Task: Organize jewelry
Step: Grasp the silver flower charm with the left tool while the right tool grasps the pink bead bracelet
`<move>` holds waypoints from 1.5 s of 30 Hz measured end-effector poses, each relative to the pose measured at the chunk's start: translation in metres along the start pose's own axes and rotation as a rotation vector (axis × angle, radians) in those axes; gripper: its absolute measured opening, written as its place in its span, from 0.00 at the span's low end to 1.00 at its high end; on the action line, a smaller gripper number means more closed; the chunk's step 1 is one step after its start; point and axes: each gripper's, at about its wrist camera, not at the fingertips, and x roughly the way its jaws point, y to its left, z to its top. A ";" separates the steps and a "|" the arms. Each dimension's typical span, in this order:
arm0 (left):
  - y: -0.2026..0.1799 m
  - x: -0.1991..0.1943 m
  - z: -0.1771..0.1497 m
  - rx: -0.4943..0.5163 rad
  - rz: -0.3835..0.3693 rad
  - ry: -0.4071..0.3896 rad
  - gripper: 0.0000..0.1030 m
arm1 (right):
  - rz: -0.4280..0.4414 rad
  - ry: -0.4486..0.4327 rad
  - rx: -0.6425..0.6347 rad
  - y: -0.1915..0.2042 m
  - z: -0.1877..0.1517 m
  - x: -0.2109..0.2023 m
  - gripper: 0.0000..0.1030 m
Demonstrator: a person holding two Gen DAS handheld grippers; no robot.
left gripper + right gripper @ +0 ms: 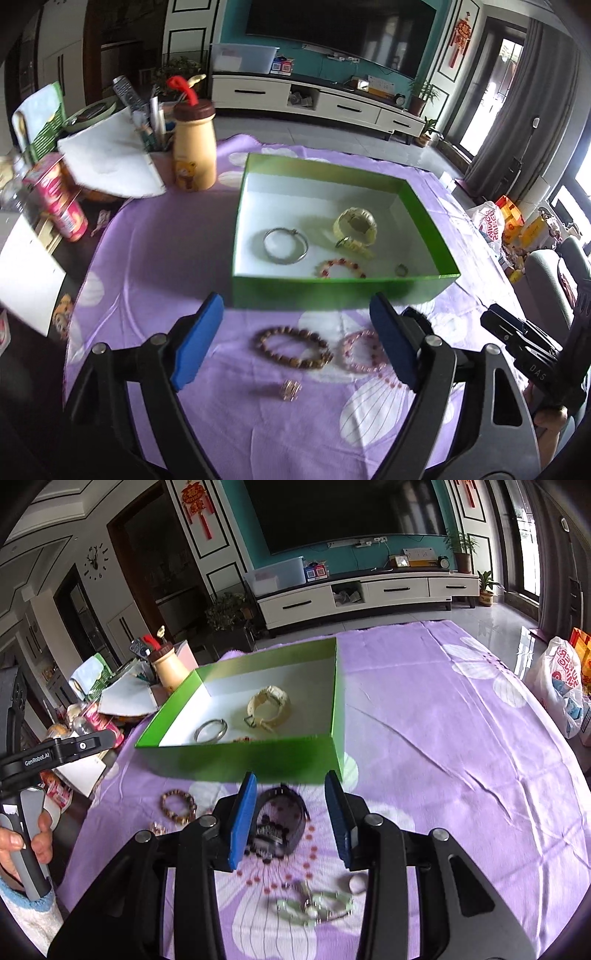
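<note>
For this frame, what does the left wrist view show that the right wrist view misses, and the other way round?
Only the left wrist view shows the pink bead bracelet on the cloth, and the red bead bracelet and small ring clearly inside the box.

Only the right wrist view shows the black watch between the open right gripper fingers, plus the pale green jewelry nearer the camera.

Both show the green box holding the silver bangle and cream watch, and the brown bead bracelet outside it. The left gripper is open.
</note>
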 end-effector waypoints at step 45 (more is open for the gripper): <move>0.007 0.056 -0.086 0.083 0.059 0.108 0.21 | 0.102 0.205 -0.346 0.097 -0.045 0.093 0.36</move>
